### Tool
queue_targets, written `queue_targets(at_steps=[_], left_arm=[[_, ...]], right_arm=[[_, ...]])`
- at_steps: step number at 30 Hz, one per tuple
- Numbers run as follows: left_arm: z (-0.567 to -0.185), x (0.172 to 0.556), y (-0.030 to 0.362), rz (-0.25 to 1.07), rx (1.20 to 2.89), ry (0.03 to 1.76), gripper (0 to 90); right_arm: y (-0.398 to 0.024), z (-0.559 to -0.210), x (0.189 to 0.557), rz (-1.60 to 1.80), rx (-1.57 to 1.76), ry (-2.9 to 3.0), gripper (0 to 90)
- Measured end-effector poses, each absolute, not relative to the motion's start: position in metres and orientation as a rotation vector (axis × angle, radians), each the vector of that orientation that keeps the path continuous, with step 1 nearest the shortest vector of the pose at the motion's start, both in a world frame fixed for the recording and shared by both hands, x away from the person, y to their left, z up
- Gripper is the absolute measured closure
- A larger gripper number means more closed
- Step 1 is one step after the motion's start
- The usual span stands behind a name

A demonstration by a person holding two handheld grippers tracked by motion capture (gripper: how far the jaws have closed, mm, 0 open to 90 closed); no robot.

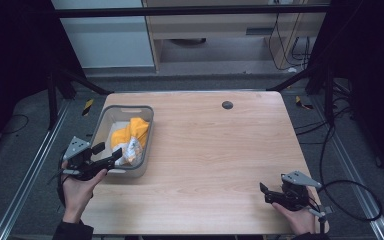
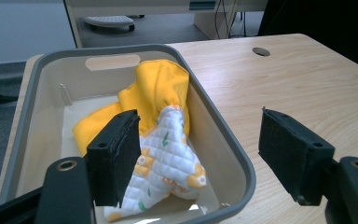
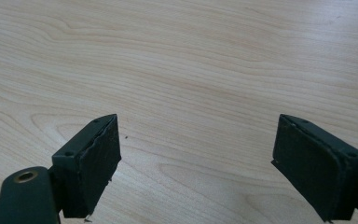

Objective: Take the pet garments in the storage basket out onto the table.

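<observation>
Yellow cloth [image 1: 132, 131], bunched up with a white quilted flower-print piece [image 2: 168, 163] joined to it, lies inside the grey bin [image 1: 148, 135] at about nine o'clock on the wooden table [image 1: 215, 150]. In my left gripper view the yellow part leans against the bin's wall at one o'clock, and the quilted end lies toward six o'clock, nearest my tongs.

My left gripper [image 1: 104, 155] hangs at the bin's near corner, jaws spread wide and holding nothing. One jaw sits over the bin's inside, just in front of the quilted piece; the other is out over the tabletop, so the rim runs between them. I cannot tell whether the inner pad [image 2: 119, 154] touches the fabric.

My right gripper [image 1: 267, 192] is at five o'clock on the table, well apart from the bin, jaws wide over bare wood.

A small dark round hole [image 1: 227, 105] sits at twelve o'clock.
</observation>
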State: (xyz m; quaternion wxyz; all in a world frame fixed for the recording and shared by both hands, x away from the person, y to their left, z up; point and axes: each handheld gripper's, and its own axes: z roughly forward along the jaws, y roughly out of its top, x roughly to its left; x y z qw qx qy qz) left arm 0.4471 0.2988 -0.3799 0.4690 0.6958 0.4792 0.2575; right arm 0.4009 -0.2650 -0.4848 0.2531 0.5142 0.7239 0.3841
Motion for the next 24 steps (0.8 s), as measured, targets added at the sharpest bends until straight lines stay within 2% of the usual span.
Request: queue_targets(at_steps=[24], left_arm=[[-0.378,0.486,0.292,0.615,1.778,1.220,27.7]], right_arm=[[-0.264,-0.485,0.402,1.044,1.405,1.978,14.9]])
